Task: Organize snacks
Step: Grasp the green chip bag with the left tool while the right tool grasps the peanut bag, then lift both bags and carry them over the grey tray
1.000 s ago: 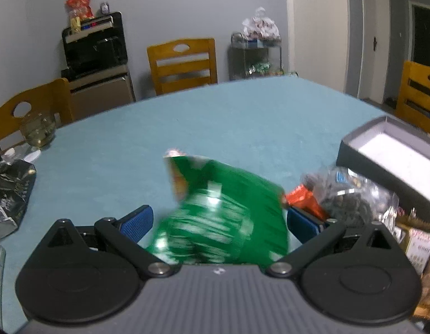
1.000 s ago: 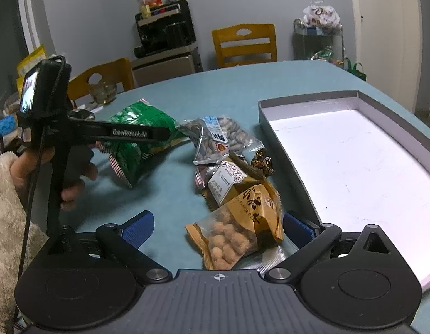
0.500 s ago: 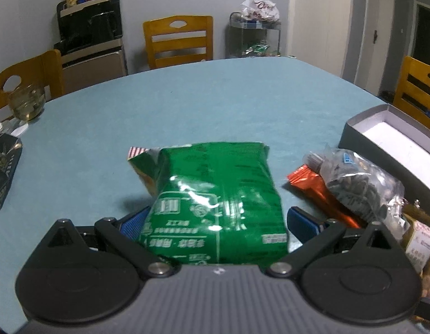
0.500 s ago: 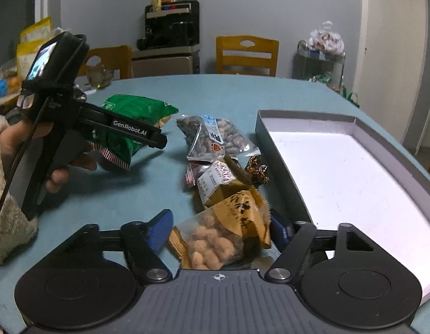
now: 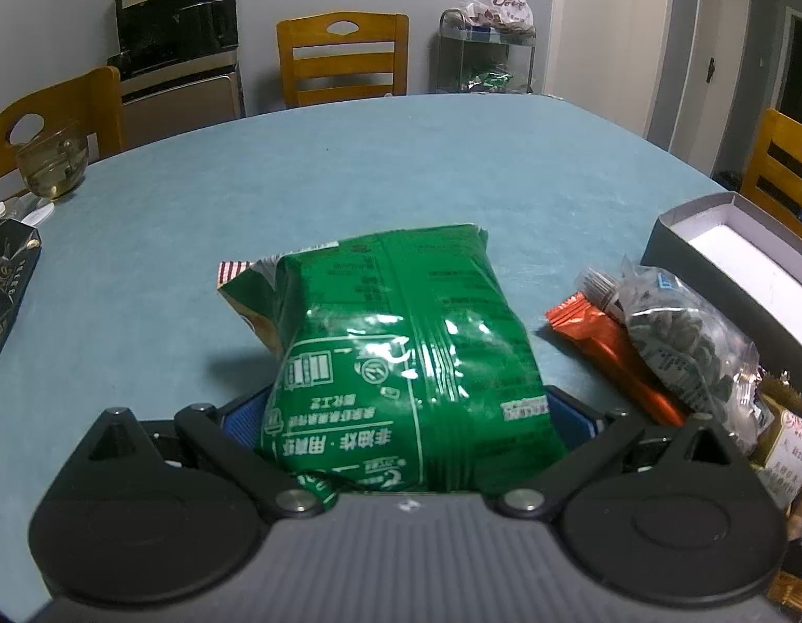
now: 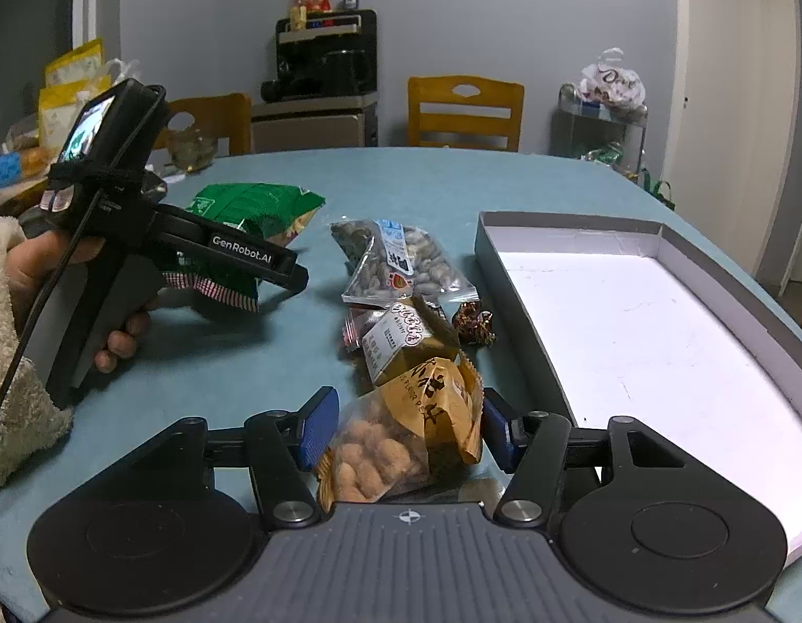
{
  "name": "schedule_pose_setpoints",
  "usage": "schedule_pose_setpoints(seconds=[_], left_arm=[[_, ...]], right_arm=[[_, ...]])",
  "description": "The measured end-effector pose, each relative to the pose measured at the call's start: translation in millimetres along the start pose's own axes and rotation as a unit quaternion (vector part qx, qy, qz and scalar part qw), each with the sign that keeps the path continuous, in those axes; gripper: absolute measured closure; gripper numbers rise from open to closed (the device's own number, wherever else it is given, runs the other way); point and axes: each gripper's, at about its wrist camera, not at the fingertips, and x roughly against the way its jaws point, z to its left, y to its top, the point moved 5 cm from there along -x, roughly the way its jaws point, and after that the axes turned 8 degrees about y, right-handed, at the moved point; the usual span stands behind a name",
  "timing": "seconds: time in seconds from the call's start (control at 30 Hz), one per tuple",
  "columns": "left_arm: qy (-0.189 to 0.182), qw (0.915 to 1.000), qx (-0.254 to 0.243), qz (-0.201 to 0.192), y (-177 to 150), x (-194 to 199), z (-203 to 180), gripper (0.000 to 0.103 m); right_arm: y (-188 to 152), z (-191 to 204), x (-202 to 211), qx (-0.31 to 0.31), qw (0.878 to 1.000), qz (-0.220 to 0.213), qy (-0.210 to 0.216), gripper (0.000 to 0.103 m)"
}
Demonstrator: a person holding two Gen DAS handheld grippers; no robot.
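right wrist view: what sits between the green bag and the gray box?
Clear seed pouch, a tan packet and a dark candy on the teal table; box empty.

The green bag (image 5: 401, 363) hides most of the left gripper (image 5: 408, 418)'s blue pads. At 3 o'clock, the box (image 5: 712, 239) is cut off by the edge.

The left gripper (image 6: 276, 265) is a black pistol-grip tool lettered "GenRobot.AI" in white, with a small lit screen (image 6: 86, 127) on top and a black cable (image 6: 48, 285) alongside. The sleeve (image 6: 6, 363) is fluffy and cream. The right gripper (image 6: 406, 428) has blue ribbed pads (image 6: 317, 425), black linkage arms, silver screws and a grey ridged body.
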Motion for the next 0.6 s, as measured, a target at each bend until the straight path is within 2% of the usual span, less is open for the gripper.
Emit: schedule_pose_setpoints(seconds=[0.07,0.17,0.23,0.37,0.43,0.5,0.6], left_arm=[[0.000,1.0000,-0.003,-0.002,0,1,2,0.000],[0.011,0.9986,0.003,-0.051,3,10,3,0.000],[0.003,0.9972,0.011,-0.074,4,16,4,0.000],[-0.006,0.9979,0.019,-0.061,2,12,6,0.001],[-0.010,0.9984,0.024,-0.050,0,9,9,0.007],[-0.010,0.9985,0.031,-0.043,1,7,12,0.018],[-0.016,0.9983,0.036,-0.042,3,7,16,0.023]], right_arm=[[-1,0,1,0.001,1.000,-0.001,0.001,0.045],[-3,0,4,0.008,1.000,-0.003,0.001,0.046],[-4,1,5,0.016,1.000,-0.004,0.001,0.046],[-4,1,5,0.023,1.000,-0.007,0.001,0.050],[-3,0,6,0.017,1.000,-0.011,0.005,0.052],[-3,-1,7,0.009,1.000,-0.013,0.010,0.052],[-3,-2,9,0.010,1.000,-0.018,0.014,0.053]])
